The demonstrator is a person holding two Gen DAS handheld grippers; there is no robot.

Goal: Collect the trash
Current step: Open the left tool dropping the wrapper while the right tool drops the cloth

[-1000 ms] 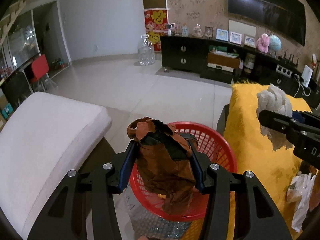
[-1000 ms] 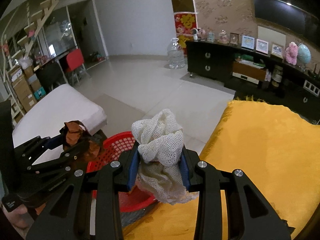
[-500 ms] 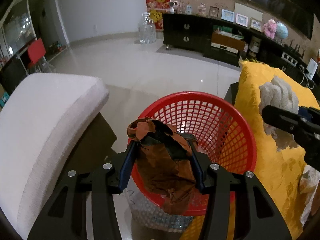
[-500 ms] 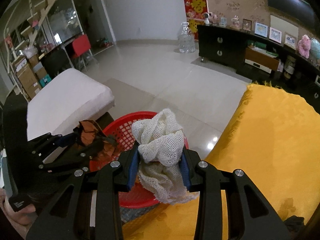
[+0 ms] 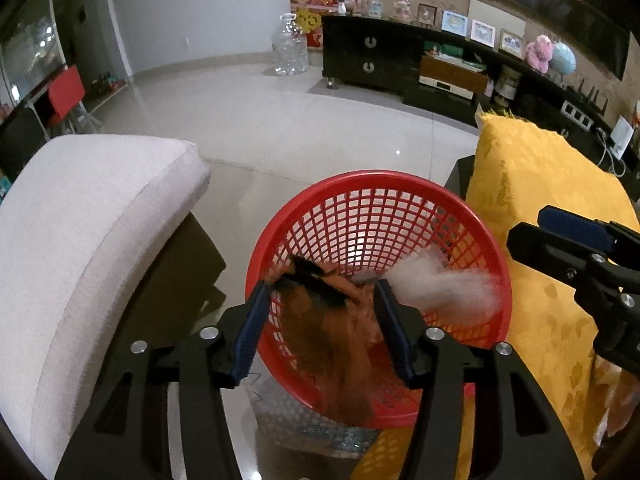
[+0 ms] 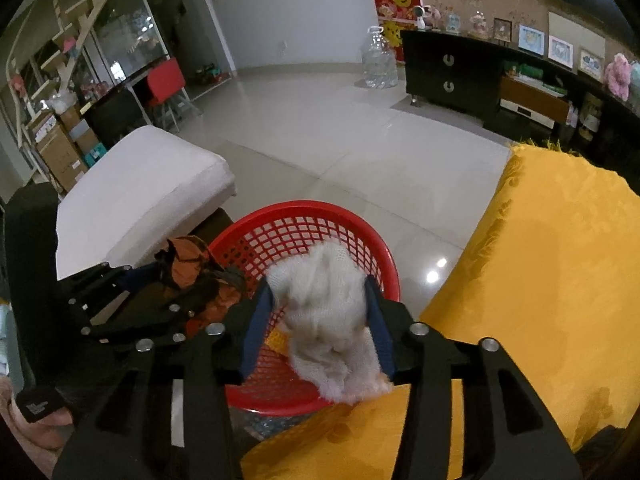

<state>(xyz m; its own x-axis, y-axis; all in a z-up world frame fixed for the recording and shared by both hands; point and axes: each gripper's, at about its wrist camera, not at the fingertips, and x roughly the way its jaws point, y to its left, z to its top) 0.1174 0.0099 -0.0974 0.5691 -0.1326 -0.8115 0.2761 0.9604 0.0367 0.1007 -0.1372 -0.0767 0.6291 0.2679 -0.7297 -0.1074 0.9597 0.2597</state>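
Observation:
A red mesh basket stands on the floor between a white cushion and a yellow cloth; it also shows in the right wrist view. My left gripper is open above the basket, and the brown crumpled wrapper slips down blurred between its fingers. My right gripper is open too, and the white mesh wad drops blurred between its fingers. In the left wrist view the white wad falls inside the basket.
A white cushioned seat lies to the left. A yellow cloth-covered surface lies to the right. A black TV cabinet and a large water jug stand far across the tiled floor.
Both grippers moved over the basket and opened. The brown wrapper and the white mesh wad left the grip and fall into the basket.

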